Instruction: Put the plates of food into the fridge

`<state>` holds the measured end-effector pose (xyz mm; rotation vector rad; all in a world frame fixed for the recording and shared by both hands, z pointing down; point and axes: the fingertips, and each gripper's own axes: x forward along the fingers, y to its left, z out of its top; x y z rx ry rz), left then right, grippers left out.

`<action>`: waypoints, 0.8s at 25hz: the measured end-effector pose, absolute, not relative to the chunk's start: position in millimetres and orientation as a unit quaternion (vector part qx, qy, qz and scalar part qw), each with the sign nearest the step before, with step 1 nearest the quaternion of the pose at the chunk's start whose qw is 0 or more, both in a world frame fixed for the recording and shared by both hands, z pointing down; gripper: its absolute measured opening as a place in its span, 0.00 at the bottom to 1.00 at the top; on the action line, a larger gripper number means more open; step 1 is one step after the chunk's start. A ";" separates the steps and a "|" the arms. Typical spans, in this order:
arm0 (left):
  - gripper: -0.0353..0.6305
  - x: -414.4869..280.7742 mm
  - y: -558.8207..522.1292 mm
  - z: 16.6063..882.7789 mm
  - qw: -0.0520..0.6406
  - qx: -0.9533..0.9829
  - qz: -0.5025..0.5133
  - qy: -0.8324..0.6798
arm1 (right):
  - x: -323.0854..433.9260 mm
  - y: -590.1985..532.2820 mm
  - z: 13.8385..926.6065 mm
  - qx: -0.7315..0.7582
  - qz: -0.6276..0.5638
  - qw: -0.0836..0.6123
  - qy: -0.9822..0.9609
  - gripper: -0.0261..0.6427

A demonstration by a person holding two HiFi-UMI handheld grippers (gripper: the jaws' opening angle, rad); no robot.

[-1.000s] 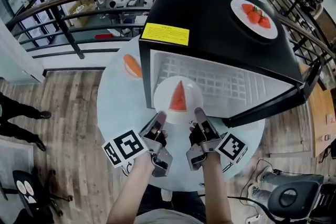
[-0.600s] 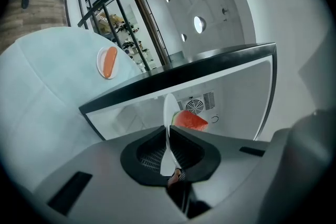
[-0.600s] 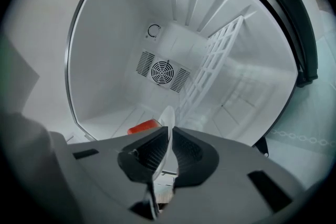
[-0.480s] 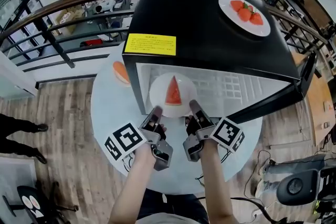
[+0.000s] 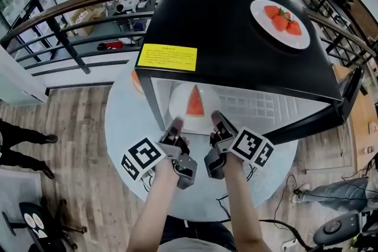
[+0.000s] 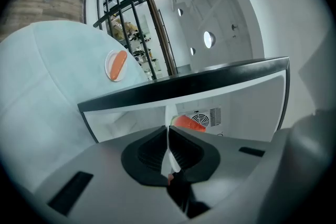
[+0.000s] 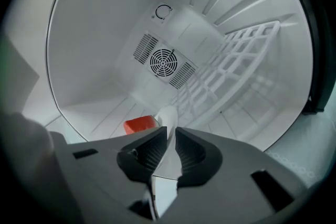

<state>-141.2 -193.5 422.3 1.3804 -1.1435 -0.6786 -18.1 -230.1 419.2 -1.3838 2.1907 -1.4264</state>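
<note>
Carried forward since the earlier frame, the plate (image 5: 177, 110) of watermelon (image 5: 194, 102) now reaches inside the fridge (image 5: 236, 32). This black fridge stands open on the round worktop (image 5: 127, 121); a second plate (image 5: 260, 13) rests on its top. Left tool (image 5: 177, 125) and right tool (image 5: 216, 119) each clamp the first plate's near rim.

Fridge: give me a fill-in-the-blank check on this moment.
The left tool and the right tool are both shut on the plate carrying a ___ slice.
The plate of red fruit sits on ___ of the fridge.
The fridge door stands ___.
The plate of orange food rests on the round ___.
Missing words: watermelon, top, open, table.
</note>
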 end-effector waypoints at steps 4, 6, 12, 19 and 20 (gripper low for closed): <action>0.08 -144.5 -199.5 424.1 0.579 0.577 -0.305 -0.489 | -20.8 -232.5 420.8 -0.476 -0.458 0.054 0.749 0.12; 0.08 -146.1 -202.2 424.1 0.578 0.575 -0.307 -0.491 | -16.7 -230.6 419.3 -0.493 -0.432 0.039 0.754 0.14; 0.08 -148.1 -207.0 423.9 0.577 0.571 -0.313 -0.492 | -3.5 -208.0 415.2 -0.523 -0.312 -0.035 0.793 0.17; 0.08 -148.4 -207.5 423.0 0.576 0.574 -0.312 -0.492 | -73.9 -173.5 425.7 -0.373 -0.305 -0.099 0.871 0.07; 0.08 -148.1 -207.8 423.1 0.575 0.575 -0.312 -0.492 | -78.7 -173.9 425.1 -0.366 -0.303 -0.101 0.874 0.06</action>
